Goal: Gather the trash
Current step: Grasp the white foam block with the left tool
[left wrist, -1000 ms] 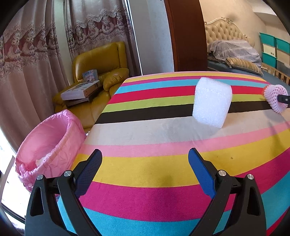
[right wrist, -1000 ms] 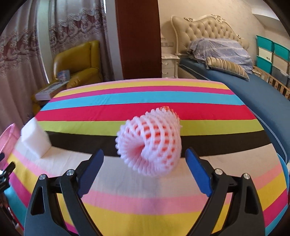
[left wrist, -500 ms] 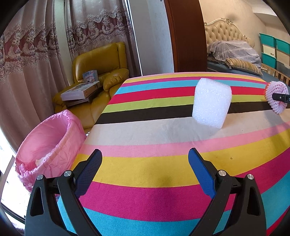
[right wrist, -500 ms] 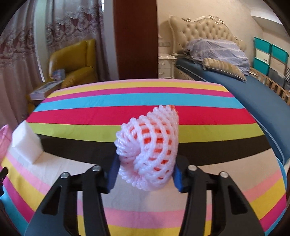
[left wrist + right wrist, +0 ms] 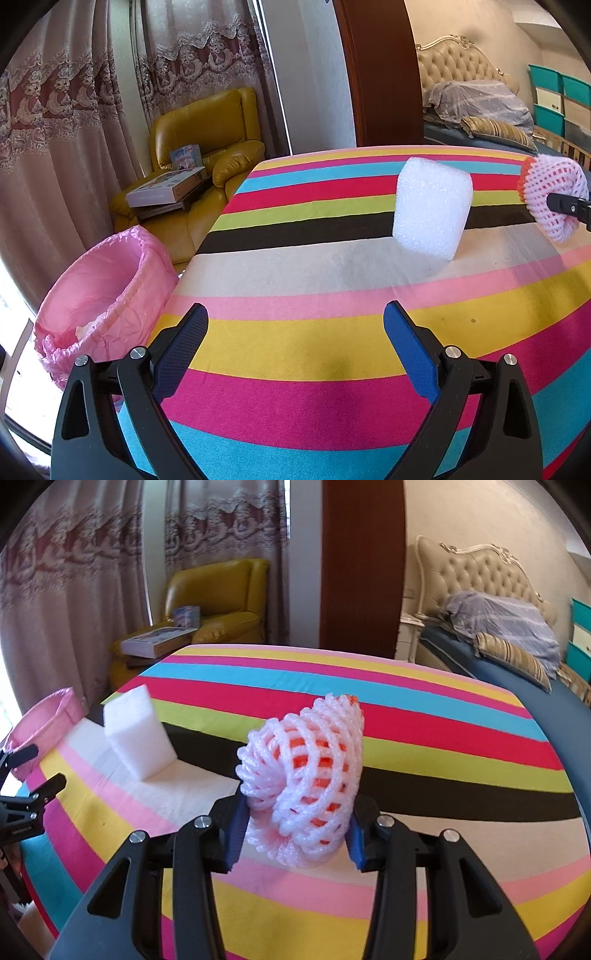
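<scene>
The striped counter (image 5: 332, 347) fills most of both views, its near edge cut off by the frame and its far right corner lost behind the blue bed (image 5: 535, 698). Beyond it stand a yellow armchair (image 5: 207, 125) with a flat box (image 5: 166, 190) across its arm, lace curtains (image 5: 66, 110), and a padded headboard (image 5: 476, 572); the teal drawers at the frame edge are too warped to read.

Left of the counter, lower than its top, sits the pink-lined bin (image 5: 99, 291). Something pale lies inside it, but what it is cannot be made out. In the right wrist view only its rim shows.

A white foam block (image 5: 432, 206) stands upright on the black and white stripes, untouched.

The pink foam fruit net (image 5: 303, 782) is pinched in the right hand-held gripper (image 5: 295, 830), whose jaws have just been closing: both blue pads press its sides and the net bulges above them, orange showing through the mesh. Whether it rests on the cloth or hangs just clear is hard to tell. In the left wrist view the net sits at the right edge, partly cut off, with one black finger across it.

The left hand-held gripper (image 5: 295, 343) hangs over the near stripes, angled downward, jaws wide with nothing between them.
</scene>
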`<state>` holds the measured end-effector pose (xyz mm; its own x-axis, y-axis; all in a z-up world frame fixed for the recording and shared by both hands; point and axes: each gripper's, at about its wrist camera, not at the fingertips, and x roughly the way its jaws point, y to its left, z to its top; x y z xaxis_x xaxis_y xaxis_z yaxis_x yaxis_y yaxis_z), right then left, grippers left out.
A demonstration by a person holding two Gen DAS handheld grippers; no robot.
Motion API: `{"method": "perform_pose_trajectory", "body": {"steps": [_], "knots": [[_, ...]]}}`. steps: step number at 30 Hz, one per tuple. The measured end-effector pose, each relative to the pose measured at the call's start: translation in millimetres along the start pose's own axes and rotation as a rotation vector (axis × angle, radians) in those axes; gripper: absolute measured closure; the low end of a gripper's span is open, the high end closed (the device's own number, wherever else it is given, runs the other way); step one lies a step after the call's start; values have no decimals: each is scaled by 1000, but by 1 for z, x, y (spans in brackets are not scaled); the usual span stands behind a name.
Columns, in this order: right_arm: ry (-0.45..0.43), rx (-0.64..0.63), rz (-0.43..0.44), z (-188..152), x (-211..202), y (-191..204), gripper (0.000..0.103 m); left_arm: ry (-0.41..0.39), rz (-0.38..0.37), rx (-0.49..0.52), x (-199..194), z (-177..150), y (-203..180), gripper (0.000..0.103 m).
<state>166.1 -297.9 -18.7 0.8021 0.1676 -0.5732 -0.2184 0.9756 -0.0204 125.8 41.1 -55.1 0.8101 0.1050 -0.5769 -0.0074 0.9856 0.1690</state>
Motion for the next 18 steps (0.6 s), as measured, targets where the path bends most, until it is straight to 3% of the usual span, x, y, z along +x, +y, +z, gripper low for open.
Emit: {"method": "perform_pose_trajectory", "body": {"steps": [5,10,16,18], "knots": [[-5,-29,-12,0,-3,9,60,14,-12,20,2,0,-3,13],[-1,-72,-24,-3,-4,17,60,67,-81,0,11,3,2,13],[-8,-54,-21,-3,-6,13,60,76,-82,2,9,6,0,13],[-3,-44,-18,-2,-6,11,60,79,-117,8,5,11,-7,13]]}}
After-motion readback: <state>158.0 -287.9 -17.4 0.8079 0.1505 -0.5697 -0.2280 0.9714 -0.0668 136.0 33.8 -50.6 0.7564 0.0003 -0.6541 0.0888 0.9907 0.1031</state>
